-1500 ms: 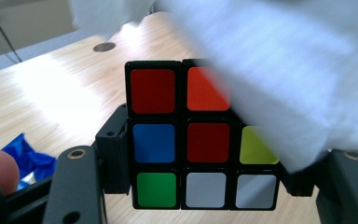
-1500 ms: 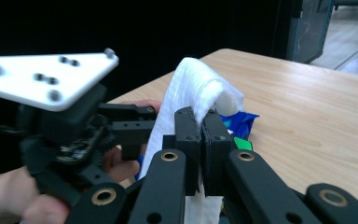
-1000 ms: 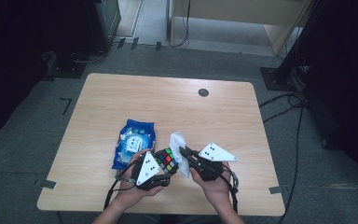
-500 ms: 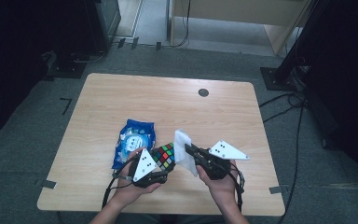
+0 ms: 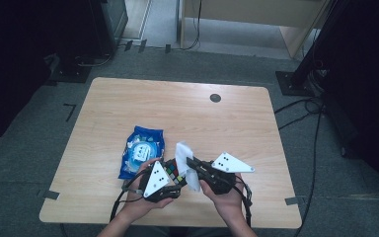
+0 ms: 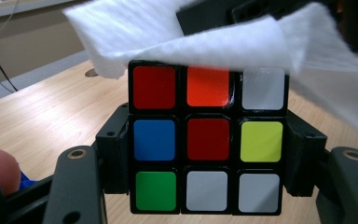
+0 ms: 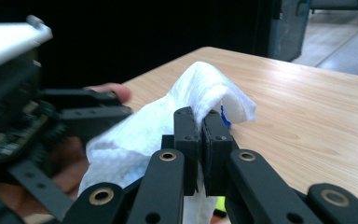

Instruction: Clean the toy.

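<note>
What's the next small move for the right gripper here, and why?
Probably drag the white wet wipe across the top of the multicoloured puzzle cube. The right gripper is shut on the wipe, which already drapes over the cube's upper edge, and the left gripper clamps the cube steady.

Your two handheld grippers, black and hard-edged

Each gripper, left [image 5: 164,178] and right [image 5: 205,170], carries a pale three-cornered plate with dark dots on top; black cables trail toward six o'clock. Brass-ringed pivot holes dot the black jaw links; your forearms are bare, without sleeves.
</note>
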Motion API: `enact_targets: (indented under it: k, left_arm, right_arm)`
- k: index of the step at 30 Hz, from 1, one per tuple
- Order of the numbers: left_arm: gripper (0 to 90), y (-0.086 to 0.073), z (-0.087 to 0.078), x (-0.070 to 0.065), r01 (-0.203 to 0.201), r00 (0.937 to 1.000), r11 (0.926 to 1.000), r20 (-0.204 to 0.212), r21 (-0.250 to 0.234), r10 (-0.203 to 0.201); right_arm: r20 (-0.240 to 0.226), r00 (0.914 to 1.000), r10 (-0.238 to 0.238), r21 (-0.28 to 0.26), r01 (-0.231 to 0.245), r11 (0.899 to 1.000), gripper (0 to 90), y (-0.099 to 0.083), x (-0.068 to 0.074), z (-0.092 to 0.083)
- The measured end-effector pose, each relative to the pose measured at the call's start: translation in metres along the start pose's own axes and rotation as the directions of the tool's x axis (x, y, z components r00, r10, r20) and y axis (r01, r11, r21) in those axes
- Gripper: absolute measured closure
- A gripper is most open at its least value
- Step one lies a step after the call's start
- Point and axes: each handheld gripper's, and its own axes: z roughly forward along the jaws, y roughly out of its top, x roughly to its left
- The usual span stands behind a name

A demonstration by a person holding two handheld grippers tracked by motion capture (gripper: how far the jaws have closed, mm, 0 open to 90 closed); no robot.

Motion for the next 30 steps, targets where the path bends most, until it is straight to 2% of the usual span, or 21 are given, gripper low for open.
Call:
enact_targets:
  k: [4,8,9,10,16,26,30]
  left_arm:
    - [34.1,0.0,-0.002,0.003,0.002,1.0,1.0,-0.005,0.003,-0.002]
    - [34.1,0.001,-0.003,0.004,0.013,0.9999,0.9998,-0.006,-0.013,-0.013]
    - [34.1,0.001,-0.003,0.004,0.013,0.9999,0.9998,-0.006,-0.013,-0.013]
    - [34.1,0.002,-0.004,0.005,0.014,0.9999,0.9998,-0.006,-0.016,-0.014]
    - [34.1,0.001,-0.007,0.013,0.035,0.9991,0.9992,-0.022,-0.018,-0.035]
    - [34.1,-0.001,-0.01,0.022,0.054,0.9976,0.9983,-0.041,-0.024,-0.055]
    - [34.1,-0.001,-0.01,0.023,0.06,0.9971,0.9979,-0.045,-0.024,-0.061]
  right_arm:
    - [0.047,0.9989,0.0,0.026,-0.001,1.0,87.4,-0.008,-0.012,0.003]
    - [0.099,0.9948,0.024,0.063,-0.031,0.998,87.5,-0.018,-0.029,0.005]
    - [0.099,0.9948,0.024,0.063,-0.031,0.998,87.5,-0.018,-0.029,0.005]
    - [0.126,0.9916,0.031,0.076,-0.041,0.996,87.5,-0.023,-0.039,0.006]
    - [0.23,0.9727,0.034,0.107,-0.06,0.993,87.5,-0.032,-0.064,0.002]
    - [0.32,0.946,0.052,0.093,-0.086,0.992,87.5,-0.033,-0.086,-0.012]
    - [0.334,0.9408,0.059,0.095,-0.096,0.991,86.7,-0.035,-0.091,-0.014]
